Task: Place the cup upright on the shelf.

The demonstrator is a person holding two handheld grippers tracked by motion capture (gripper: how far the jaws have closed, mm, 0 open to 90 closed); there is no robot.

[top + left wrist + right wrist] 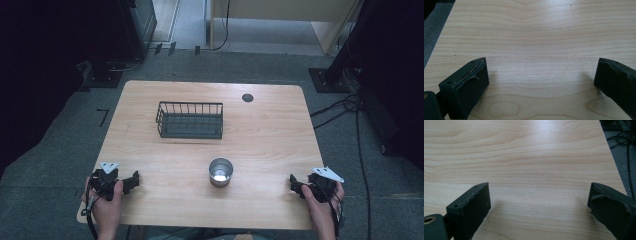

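Counter (270, 135) of pale wood spreads across the high view, with grey carpet around it and cables trailing on the floor at the right. Toward its far side, left of centre, stands a dark wire basket (190, 120), upright and with nothing inside. A small round dark port (247, 97) sits in the counter top near the far edge, right of the basket. Nearer the person, about midway between the two hands, a metal cup (220, 172) stands upright with its mouth up, well apart from both tongs. The left tongs (131, 182) rest at the near left corner, held in the left hand (106, 205); their jaws stand wide apart over bare wood with nothing between them. The right tongs (296, 185) lie at the near right edge in the right hand (322, 210), jaws likewise spread and holding nothing.
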